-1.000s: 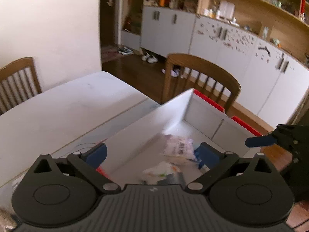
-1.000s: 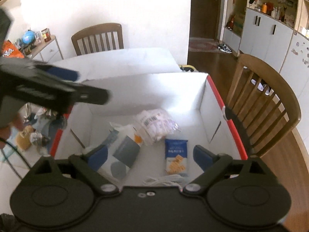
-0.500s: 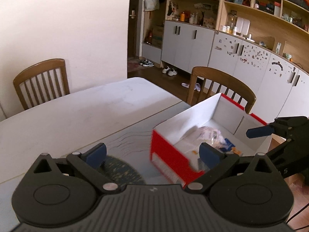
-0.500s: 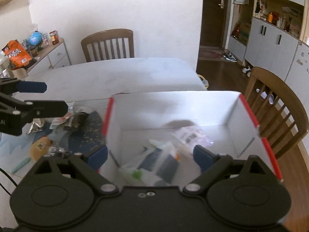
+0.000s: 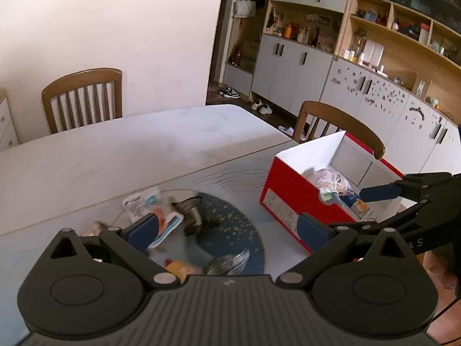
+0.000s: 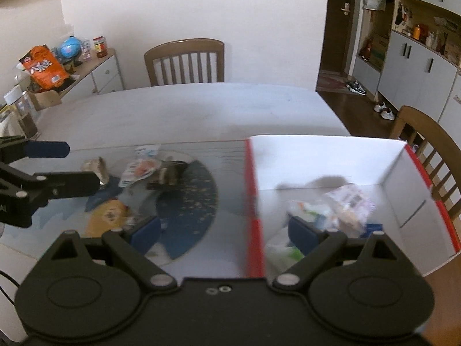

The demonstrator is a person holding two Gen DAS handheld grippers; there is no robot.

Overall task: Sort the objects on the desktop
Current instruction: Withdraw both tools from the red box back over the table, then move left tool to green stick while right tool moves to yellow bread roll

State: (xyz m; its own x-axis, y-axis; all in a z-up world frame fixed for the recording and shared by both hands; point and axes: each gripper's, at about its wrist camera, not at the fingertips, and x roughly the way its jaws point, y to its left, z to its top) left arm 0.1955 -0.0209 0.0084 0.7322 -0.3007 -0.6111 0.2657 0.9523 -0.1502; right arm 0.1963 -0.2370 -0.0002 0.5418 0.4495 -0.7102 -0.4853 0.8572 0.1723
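Observation:
A red box with white inner walls point(image 5: 291, 199) stands at the table's right end and holds several snack packets point(image 6: 340, 204). Left of it, loose items lie on a round blue mat point(image 6: 190, 199): a white-orange sachet point(image 6: 141, 168), a dark wrapper point(image 6: 170, 173), a yellow packet point(image 6: 108, 216) and a silver wrapper point(image 5: 227, 262). My left gripper point(image 5: 227, 229) hangs open and empty above the mat. My right gripper point(image 6: 223, 230) is open and empty over the box's left wall point(image 6: 253, 187). Each gripper shows in the other's view: right gripper point(image 5: 371, 207), left gripper point(image 6: 63, 167).
The white table point(image 6: 187, 109) stretches away behind the mat. A wooden chair point(image 6: 184, 60) stands at its far side, another chair point(image 5: 340, 127) beside the box. A sideboard with an orange bag point(image 6: 43, 67) is at the left; cabinets point(image 5: 291, 63) line the right wall.
Both grippers have drawn back and swung left from over the box's inside. The left one now looks down on the mat and loose items; the right one straddles the box's left wall.

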